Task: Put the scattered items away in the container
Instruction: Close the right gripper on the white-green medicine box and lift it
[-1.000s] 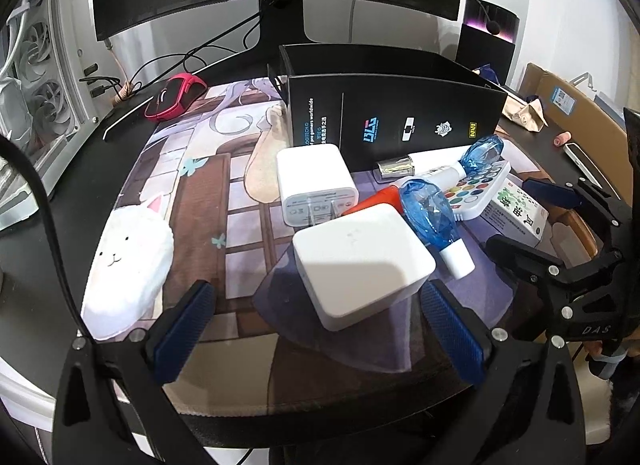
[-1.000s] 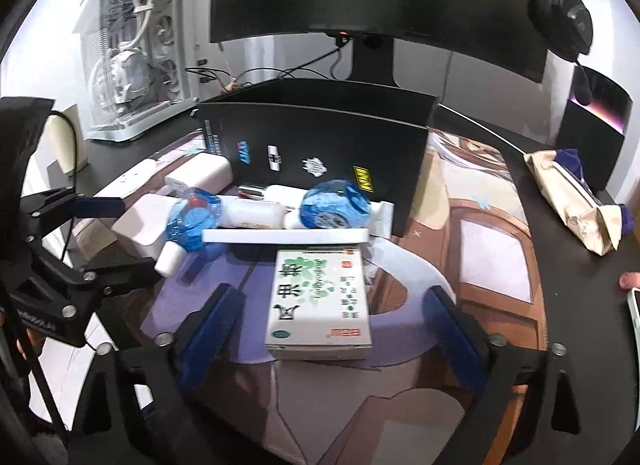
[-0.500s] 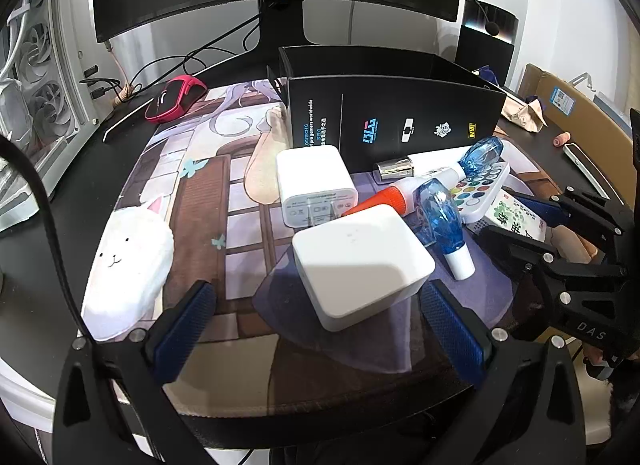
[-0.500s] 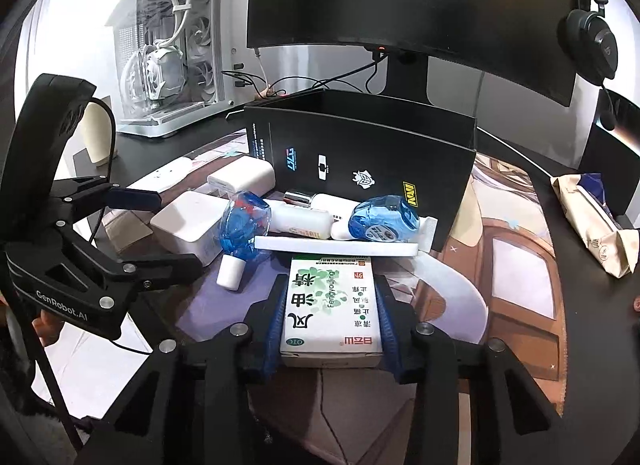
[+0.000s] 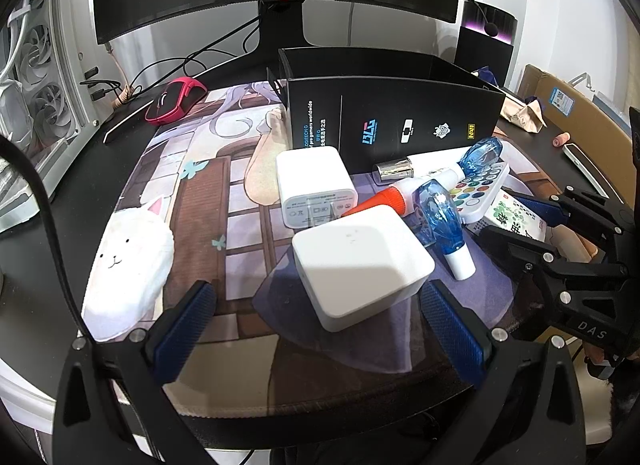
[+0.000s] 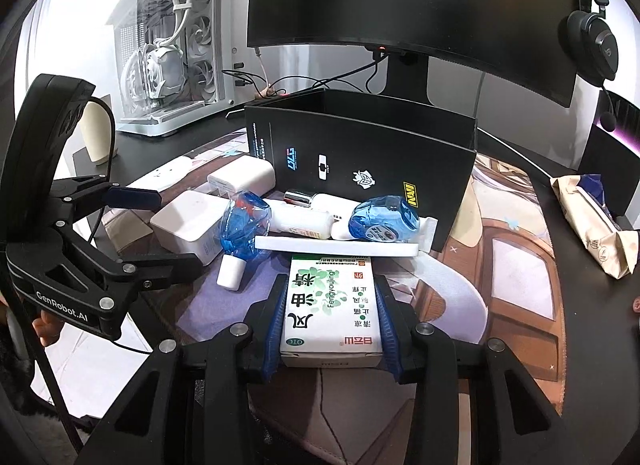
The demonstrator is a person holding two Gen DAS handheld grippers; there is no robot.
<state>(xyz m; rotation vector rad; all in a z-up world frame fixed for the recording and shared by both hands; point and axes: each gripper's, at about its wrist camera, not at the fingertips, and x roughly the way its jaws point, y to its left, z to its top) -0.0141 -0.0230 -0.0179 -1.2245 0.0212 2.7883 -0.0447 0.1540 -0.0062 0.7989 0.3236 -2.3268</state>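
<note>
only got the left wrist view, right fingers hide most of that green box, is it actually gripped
observer: Yes. In the right wrist view the right gripper has both fingers pressed on the long sides of the green box.
operator: whats ahead of it toward the container
observer: The white palette lies edge-on across the far end of the box, with a blue dispenser showing above it. The black container stands right behind them.
</note>
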